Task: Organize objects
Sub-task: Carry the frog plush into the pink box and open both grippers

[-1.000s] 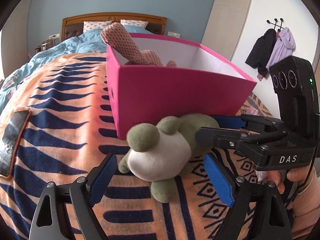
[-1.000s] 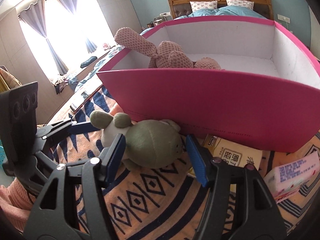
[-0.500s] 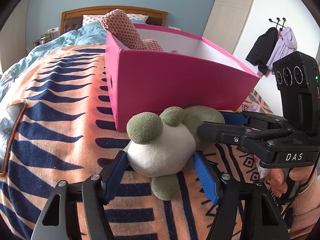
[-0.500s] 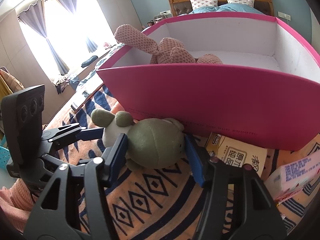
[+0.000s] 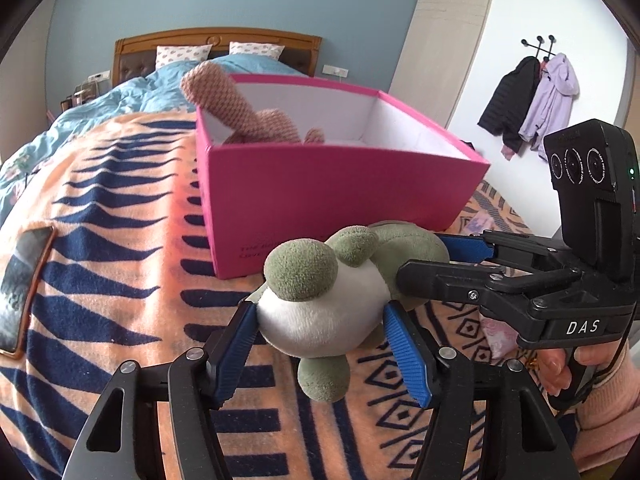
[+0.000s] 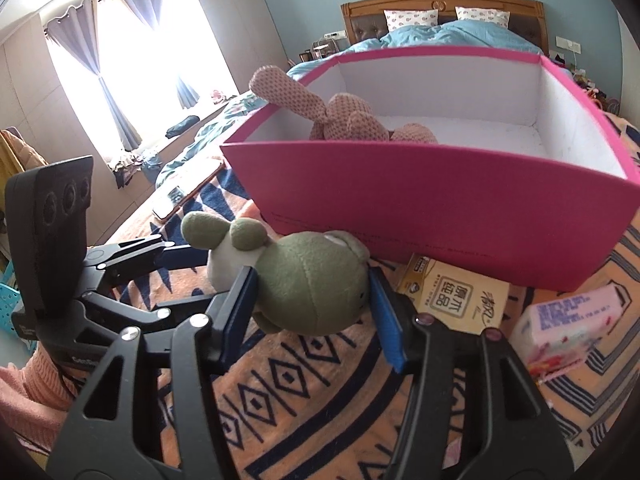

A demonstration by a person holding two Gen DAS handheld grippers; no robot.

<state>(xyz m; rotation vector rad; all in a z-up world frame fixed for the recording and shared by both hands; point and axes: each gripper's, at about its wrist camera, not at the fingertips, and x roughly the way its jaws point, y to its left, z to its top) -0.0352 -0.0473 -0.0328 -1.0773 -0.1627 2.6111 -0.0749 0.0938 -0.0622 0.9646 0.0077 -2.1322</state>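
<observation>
A green and white plush toy [image 5: 320, 304] is held off the patterned blanket, just in front of the pink box [image 5: 336, 196]. My left gripper [image 5: 324, 332] is shut on its white front end. My right gripper [image 6: 312, 292] is shut on its green body [image 6: 312, 284]. The right gripper also shows in the left wrist view [image 5: 448, 260]. A pink knitted plush [image 5: 248, 116] lies inside the pink box [image 6: 440, 196] at its left end; the rest of the box floor looks bare.
A phone [image 5: 20, 288] lies on the blanket at the left. A tan tissue pack [image 6: 456, 292] and a pink tissue pack [image 6: 568, 320] lie on the blanket near the box's front. Pillows and a headboard stand behind the box.
Both grippers have closed on the green plush toy and lifted it a little off the blanket, toward the box.
</observation>
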